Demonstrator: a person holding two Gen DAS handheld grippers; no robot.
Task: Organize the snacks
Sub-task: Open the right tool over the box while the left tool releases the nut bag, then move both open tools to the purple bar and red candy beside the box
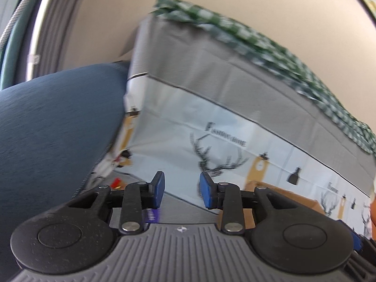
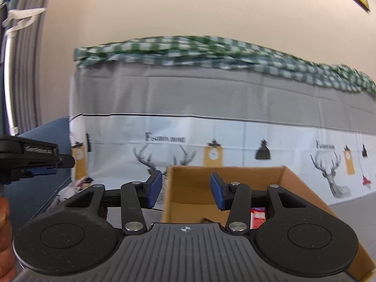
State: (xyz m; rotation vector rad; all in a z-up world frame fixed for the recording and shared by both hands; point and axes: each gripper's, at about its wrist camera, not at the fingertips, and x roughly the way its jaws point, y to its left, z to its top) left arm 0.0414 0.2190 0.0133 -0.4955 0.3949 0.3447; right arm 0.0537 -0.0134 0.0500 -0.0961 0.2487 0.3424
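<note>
Snack packet (image 2: 258, 216), red and white, lies inside open cardboard box (image 2: 291, 183).

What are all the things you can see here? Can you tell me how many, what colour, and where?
Open cardboard box: one, brown, straight ahead of the right gripper.
Red snack packet: one, red, inside the box.
Deer-print cloth: one, grey above and white below, draped behind the box.
Green checked cloth: one, green and white, on top of the drape.
Blue cushion: one, dark blue, left side.
Left gripper: one, black with blue pads, open and empty.
Right gripper: one, black with blue pads, open and empty.
</note>
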